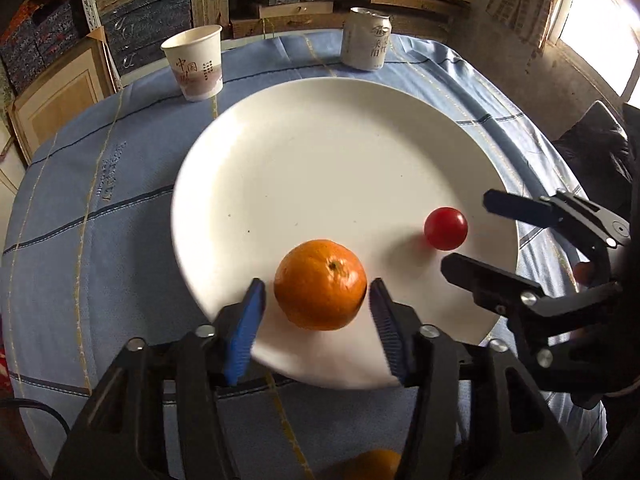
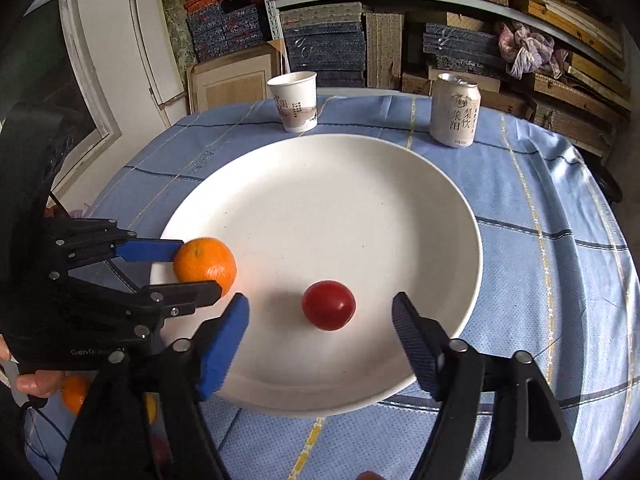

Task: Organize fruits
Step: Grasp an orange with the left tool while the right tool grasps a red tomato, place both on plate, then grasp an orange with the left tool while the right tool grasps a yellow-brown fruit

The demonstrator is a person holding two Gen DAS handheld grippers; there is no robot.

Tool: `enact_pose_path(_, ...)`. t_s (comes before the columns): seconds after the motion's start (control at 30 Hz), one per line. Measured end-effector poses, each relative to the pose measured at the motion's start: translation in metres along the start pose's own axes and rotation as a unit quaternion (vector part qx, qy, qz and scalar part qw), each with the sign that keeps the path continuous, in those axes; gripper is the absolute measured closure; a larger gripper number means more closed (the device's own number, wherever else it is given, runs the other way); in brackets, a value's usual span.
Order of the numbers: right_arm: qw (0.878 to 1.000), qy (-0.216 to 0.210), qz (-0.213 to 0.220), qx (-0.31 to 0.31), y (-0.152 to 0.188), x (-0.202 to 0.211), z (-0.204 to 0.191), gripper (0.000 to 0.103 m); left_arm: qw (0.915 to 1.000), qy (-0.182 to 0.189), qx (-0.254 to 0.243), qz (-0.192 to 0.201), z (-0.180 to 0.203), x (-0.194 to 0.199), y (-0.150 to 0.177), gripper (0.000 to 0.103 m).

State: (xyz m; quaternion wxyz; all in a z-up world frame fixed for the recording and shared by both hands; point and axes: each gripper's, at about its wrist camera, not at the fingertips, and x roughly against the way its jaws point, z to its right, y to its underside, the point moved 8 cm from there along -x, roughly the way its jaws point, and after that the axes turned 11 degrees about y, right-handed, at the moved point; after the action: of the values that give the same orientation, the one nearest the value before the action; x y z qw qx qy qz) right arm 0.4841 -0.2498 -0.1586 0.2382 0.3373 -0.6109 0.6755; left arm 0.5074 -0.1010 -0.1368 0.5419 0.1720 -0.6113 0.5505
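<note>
A large white plate (image 1: pixel 320 152) (image 2: pixel 340 200) lies on the blue checked tablecloth. An orange mandarin (image 1: pixel 320 284) (image 2: pixel 205 263) rests on the plate's near left part, between the fingers of my left gripper (image 1: pixel 318 296) (image 2: pixel 188 272), which is open with small gaps on both sides. A red cherry tomato (image 1: pixel 445 228) (image 2: pixel 328 305) rests on the plate near my right gripper (image 2: pixel 320 320) (image 1: pixel 468 232), which is open and empty, its fingers wide apart on either side of the tomato.
A paper cup (image 1: pixel 195 64) (image 2: pixel 295 101) and a white drink can (image 1: pixel 366 38) (image 2: pixel 455 109) stand behind the plate. Another mandarin (image 1: pixel 372 465) (image 2: pixel 75 394) lies on the cloth near the front edge. Stacked boxes fill shelves behind the table.
</note>
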Motion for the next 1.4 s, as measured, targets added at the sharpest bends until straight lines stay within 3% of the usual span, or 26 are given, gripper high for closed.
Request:
enact_pose_path(0.07, 1.000, 0.001, 0.012, 0.005, 0.000, 0.017, 0.000, 0.027, 0.9996, -0.012, -0.004, 0.024, 0.002, 0.019, 0.000, 0.025)
enact_pose_path(0.13, 0.999, 0.000, 0.030, 0.012, 0.004, 0.042, -0.001, 0.027, 0.9986, -0.004, -0.004, 0.052, 0.011, 0.049, 0.004, 0.024)
enact_pose_path(0.27, 0.998, -0.008, 0.056, 0.024, 0.026, 0.103, -0.006, 0.027, 0.9938, 0.014, 0.003, 0.111, 0.033, 0.113, 0.027, 0.013)
enact_pose_path(0.4, 0.997, -0.031, 0.062, 0.027, 0.073, 0.157, -0.013, 0.027, 0.9898, 0.018, -0.015, 0.141, 0.065, 0.169, 0.087, 0.013)
enact_pose_path(0.57, 0.995, -0.065, 0.058, 0.045, 0.143, 0.200, -0.036, 0.027, 0.9854, 0.038, -0.010, 0.165, 0.096, 0.201, 0.172, 0.013)
enact_pose_path(0.73, 0.995, -0.061, 0.045, 0.059, 0.188, 0.198, -0.061, 0.028, 0.9863, 0.012, -0.021, 0.163, 0.106, 0.196, 0.233, 0.013)
enact_pose_path(0.87, 0.996, -0.060, 0.021, 0.054, 0.200, 0.182, -0.071, 0.033, 0.9843, 0.037, -0.010, 0.172, 0.106, 0.204, 0.256, 0.013)
enact_pose_path(1.1, 0.998, -0.046, -0.013, 0.049, 0.204, 0.161, -0.080, 0.048, 0.9823, 0.017, 0.005, 0.186, 0.100, 0.210, 0.273, 0.013)
enact_pose_path(1.4, 0.997, -0.048, -0.035, 0.043, 0.201, 0.144, -0.084, 0.054, 0.9785, 0.026, -0.002, 0.204, 0.105, 0.222, 0.276, 0.013)
